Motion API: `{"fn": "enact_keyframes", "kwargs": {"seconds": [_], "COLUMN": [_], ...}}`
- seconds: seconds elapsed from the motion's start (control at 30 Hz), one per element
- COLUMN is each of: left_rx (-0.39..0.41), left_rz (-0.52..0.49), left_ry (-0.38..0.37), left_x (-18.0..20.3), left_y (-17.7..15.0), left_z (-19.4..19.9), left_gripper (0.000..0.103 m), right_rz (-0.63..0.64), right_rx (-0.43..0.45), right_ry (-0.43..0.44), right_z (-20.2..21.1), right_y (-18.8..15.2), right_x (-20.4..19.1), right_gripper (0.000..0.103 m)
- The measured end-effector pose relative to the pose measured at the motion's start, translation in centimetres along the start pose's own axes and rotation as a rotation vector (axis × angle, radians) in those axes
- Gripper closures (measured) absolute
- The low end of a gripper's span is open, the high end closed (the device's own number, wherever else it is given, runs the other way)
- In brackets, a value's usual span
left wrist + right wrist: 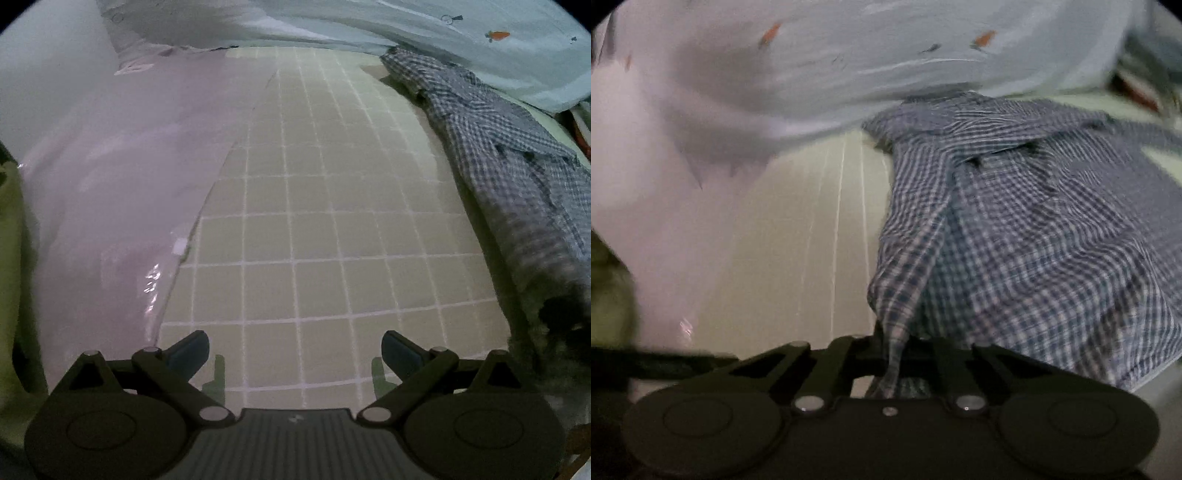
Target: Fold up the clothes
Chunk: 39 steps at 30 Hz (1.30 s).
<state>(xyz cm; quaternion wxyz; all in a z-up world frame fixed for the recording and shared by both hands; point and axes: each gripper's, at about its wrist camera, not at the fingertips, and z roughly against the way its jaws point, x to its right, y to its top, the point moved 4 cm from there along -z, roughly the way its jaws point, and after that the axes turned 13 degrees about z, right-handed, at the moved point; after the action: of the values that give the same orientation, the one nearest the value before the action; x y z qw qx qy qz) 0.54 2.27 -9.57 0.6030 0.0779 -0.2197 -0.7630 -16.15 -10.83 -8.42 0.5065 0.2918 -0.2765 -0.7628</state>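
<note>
Both views are dim, and your right wrist view is smeared by blur, so the grid lines of the mat (798,229) show there only as a few pale streaks. The fingertips of your right gripper (892,356) are hidden under a fold of cloth, and its body cuts off the bottom of that picture. At the right edge of the left wrist view, a dark blurred shape low beside the cloth cannot be made out. Your right gripper is pressed together and pinches a narrow fold of the checked shirt (1034,240); the cloth runs down between the two arms and bunches there. Your left gripper (295,350) is spread wide, its jaws well apart, and it holds nothing; it hangs over the bare mat (314,221), and I cannot tell if the tips touch it. The checked shirt (517,155) is blue and white with small squares, crumpled and full of wrinkles, and it lies along the right side of the mat, reaching from the far edge toward you. On the left side of the mat lies a pale pink garment (122,177), smooth and partly shiny. Behind both, at the far edge, is a light blue cloth (424,33) with small orange carrot prints, and the checked shirt meets it there.
</note>
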Motion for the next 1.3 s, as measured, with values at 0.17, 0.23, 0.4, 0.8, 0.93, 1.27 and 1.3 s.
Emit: {"fn": "enact_keyframes", "kwargs": {"seconds": [0.17, 0.23, 0.4, 0.8, 0.93, 1.27, 1.3], "left_rx": [0.001, -0.005, -0.017, 0.062, 0.114, 0.14, 0.133], "left_rz": [-0.022, -0.037, -0.041, 0.114, 0.209, 0.382, 0.388], "left_ry": [-0.013, -0.01, -0.002, 0.011, 0.035, 0.048, 0.048], "left_x": [2.9, 4.6, 9.5, 19.1, 19.9, 18.6, 18.5], "left_y": [0.0, -0.3, -0.8, 4.0, 7.4, 16.9, 18.0], "left_z": [-0.3, -0.5, -0.9, -2.6, -3.6, -8.4, -9.3], "left_gripper": [0.004, 0.004, 0.004, 0.004, 0.004, 0.004, 0.004], "right_rz": [-0.147, -0.178, -0.136, 0.04, -0.061, -0.13, -0.135], "right_rx": [-0.021, -0.062, -0.137, -0.068, -0.054, -0.025, -0.025], "right_ry": [-0.044, -0.112, -0.101, -0.076, -0.123, -0.179, -0.197], "right_z": [1.0, 0.5, 0.0, -0.1, -2.5, -11.5, -12.8], "right_y": [0.1, -0.6, -1.5, 6.3, 9.9, 19.2, 20.1], "right_x": [8.3, 11.7, 14.4, 23.2, 29.6, 38.5, 39.3], "right_gripper": [0.094, 0.074, 0.073, 0.035, 0.032, 0.022, 0.022]}}
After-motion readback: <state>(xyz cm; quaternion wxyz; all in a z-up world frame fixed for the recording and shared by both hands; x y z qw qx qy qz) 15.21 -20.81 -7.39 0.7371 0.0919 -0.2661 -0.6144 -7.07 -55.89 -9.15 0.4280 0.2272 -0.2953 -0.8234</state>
